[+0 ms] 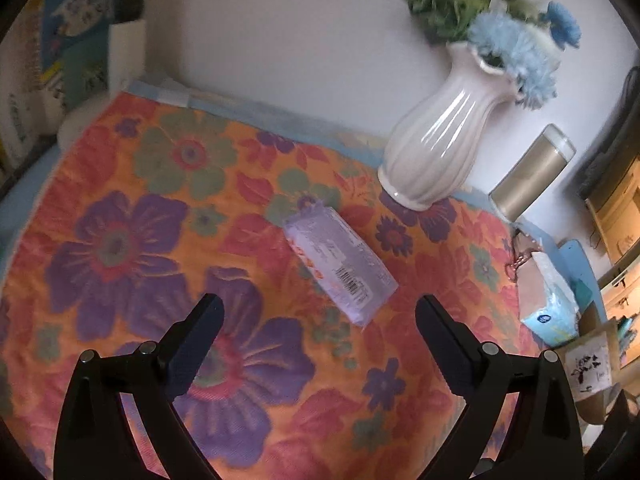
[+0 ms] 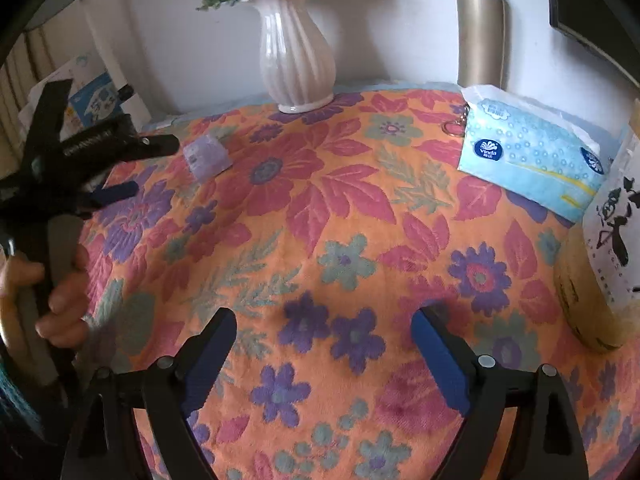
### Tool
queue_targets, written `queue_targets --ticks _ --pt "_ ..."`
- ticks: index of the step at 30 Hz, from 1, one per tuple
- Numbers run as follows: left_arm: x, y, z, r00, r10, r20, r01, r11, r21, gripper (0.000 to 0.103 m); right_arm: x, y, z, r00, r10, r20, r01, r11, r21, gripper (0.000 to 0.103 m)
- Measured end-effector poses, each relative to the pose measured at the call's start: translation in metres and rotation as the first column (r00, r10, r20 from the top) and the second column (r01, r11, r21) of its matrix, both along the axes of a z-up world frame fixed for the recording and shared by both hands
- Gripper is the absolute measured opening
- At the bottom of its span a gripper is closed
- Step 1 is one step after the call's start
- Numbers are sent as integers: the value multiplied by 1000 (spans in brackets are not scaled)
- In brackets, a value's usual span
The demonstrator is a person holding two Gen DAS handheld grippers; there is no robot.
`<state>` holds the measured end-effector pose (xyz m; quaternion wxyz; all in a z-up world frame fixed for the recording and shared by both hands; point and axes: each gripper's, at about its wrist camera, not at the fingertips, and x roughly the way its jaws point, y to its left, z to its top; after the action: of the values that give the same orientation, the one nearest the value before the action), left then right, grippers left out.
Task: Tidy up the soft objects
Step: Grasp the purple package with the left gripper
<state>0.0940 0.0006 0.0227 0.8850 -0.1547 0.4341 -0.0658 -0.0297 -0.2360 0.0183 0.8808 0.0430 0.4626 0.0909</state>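
From my left wrist camera the purple tissue pack (image 1: 340,265) lies flat on the floral cloth (image 1: 120,184), just ahead of my left gripper (image 1: 320,312), a touch toward one o'clock from the midpoint between the fingertips. Its long axis runs from about ten o'clock to four o'clock in that view, so it sits skewed across my line of approach instead of square to the jaws, and its nearer end, the one past the barcode, points toward my right-hand finger. My left gripper is spread wide with nothing in it, apart from the pack. My right gripper (image 2: 324,320) is likewise released and empty, hovering over bare cloth; from its camera the same pack is small and far off at about eleven o'clock, so I judge the left arm to be the nearer one for it. The larger blue tissue pack (image 2: 528,156) lies at about one o'clock from the right gripper, near the gold tumbler (image 2: 480,28), and looks like the right arm's piece. I reckon the left wrist needs a twist to bring the fingers across the purple pack's short sides before closing. The white vase (image 1: 436,140) stands close behind it, which I'd mind when reaching.
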Motion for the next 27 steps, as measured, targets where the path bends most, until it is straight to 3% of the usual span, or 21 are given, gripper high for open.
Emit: queue_targets --ticks 5,6,11,13,16,17,27 --pt "21 -22 -15 999 2 -46 1 998 64 96 24 14 -6 999 -15 -32 10 988 -152 97" --pt "23 -26 -15 1000 15 -27 -13 996 84 96 27 16 -8 1000 -9 -24 5 988 -153 103" --pt "27 -38 -19 999 28 -17 -24 983 184 95 31 14 -10 1000 -6 -18 3 992 -129 103" --pt "26 -41 -19 999 33 -10 -30 978 206 89 31 15 -11 1000 -5 -17 3 991 -137 103" --pt "20 -37 -17 999 37 19 -40 981 188 66 32 17 -11 1000 -7 -16 4 990 -143 103" --pt "19 -35 -17 999 34 26 -38 984 176 52 32 17 -11 1000 -7 -16 5 990 -142 103" --pt "8 -29 -11 997 -1 72 -6 994 105 43 29 17 -10 1000 -7 -15 4 990 -142 103"
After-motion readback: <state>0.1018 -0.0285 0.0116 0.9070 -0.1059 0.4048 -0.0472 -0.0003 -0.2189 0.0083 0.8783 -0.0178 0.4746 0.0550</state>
